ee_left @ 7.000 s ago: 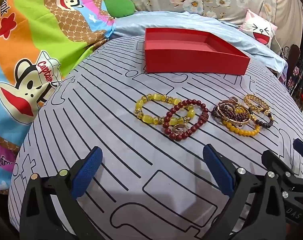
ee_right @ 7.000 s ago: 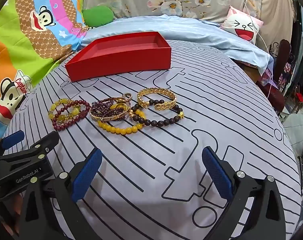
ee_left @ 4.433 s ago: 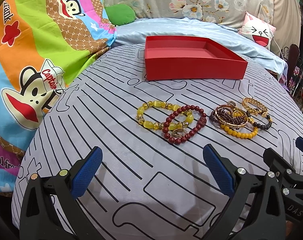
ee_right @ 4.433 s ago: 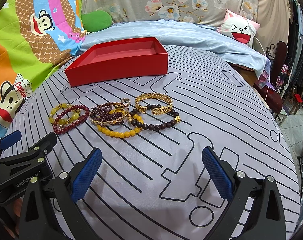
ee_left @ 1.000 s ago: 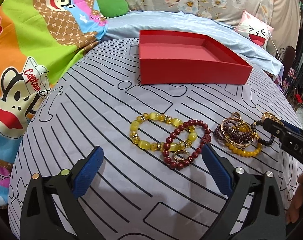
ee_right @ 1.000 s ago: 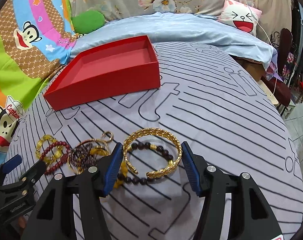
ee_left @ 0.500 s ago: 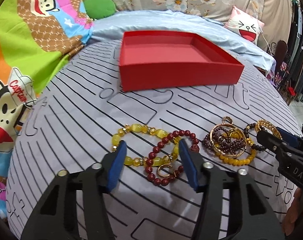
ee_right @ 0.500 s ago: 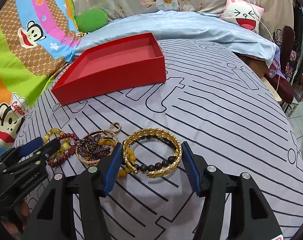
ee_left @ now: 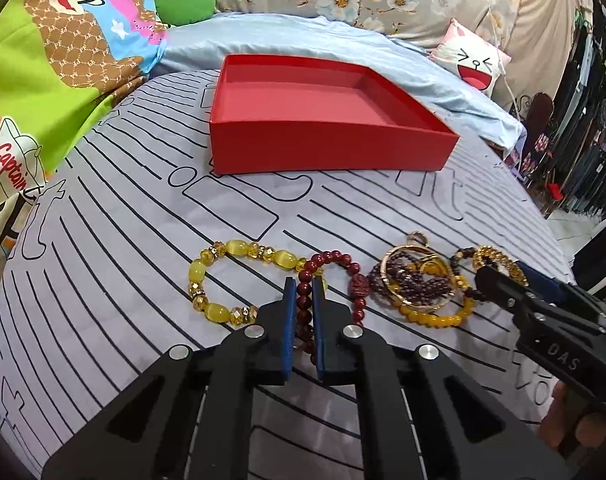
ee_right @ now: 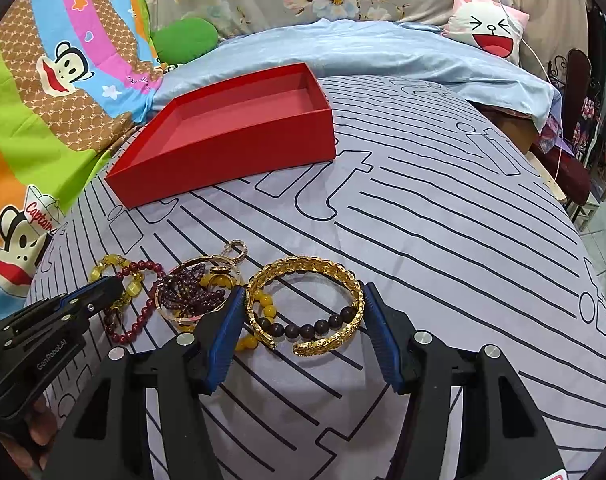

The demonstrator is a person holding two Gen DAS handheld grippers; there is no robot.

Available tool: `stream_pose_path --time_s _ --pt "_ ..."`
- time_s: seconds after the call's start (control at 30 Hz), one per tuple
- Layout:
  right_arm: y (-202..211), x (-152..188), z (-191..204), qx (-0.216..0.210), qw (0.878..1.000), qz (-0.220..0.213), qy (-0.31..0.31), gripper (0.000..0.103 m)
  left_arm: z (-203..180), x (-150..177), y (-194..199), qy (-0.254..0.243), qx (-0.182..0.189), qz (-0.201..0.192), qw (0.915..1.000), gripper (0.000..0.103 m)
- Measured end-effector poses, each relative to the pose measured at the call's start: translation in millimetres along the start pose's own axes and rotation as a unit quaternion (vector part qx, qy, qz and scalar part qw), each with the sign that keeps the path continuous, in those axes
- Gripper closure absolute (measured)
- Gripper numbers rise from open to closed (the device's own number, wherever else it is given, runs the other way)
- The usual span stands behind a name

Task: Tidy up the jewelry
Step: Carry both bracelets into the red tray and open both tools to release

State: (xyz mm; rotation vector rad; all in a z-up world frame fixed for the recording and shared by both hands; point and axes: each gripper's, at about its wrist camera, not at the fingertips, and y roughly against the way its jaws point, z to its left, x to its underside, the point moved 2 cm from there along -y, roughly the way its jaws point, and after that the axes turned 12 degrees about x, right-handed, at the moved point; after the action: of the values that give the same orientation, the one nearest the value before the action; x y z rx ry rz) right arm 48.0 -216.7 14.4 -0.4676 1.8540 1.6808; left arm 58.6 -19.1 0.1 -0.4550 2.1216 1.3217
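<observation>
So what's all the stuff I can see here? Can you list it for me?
red box: 1, red, empty, at the far side of the cloth
yellow bead bracelet: 1, yellow, leftmost in the row
dark red bead bracelet: 1, dark red, overlapping the yellow one
purple bead bracelet: 1, purple, lying with a thin gold bangle in the middle pile
amber bead bracelet: 1, orange-yellow, under that pile
gold cuff: 1, gold, at the right end
dark bead bracelet: 1, brown-black, running through the cuff
striped cloth: 1, grey with black lines, under everything
smiley pillow: 1, pink and white, far right
left gripper: jaws shut on the dark red bead bracelet
right gripper: jaws open either side of the gold cuff
</observation>
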Motion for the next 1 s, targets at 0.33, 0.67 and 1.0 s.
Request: stream_pose_path --time_s 0.33,0.67,1.0 --pt "25 -10 2 -0.009 1.0 -0.022 0.011 0.046 -25 -18 43 -0.026 0.024 -0.025 0.9991 0.095" --pt "30 -94 11 -0.07 0.996 -0.045 0.04 0.046 -42 -95 70 -0.073 0.051 -0.068 0.9937 0.095" --pt "-50 -218 44 -0.097 0.992 -0.03 0.07 0.046 -2 -218 -4 -0.081 0.042 -0.073 0.9931 0.095"
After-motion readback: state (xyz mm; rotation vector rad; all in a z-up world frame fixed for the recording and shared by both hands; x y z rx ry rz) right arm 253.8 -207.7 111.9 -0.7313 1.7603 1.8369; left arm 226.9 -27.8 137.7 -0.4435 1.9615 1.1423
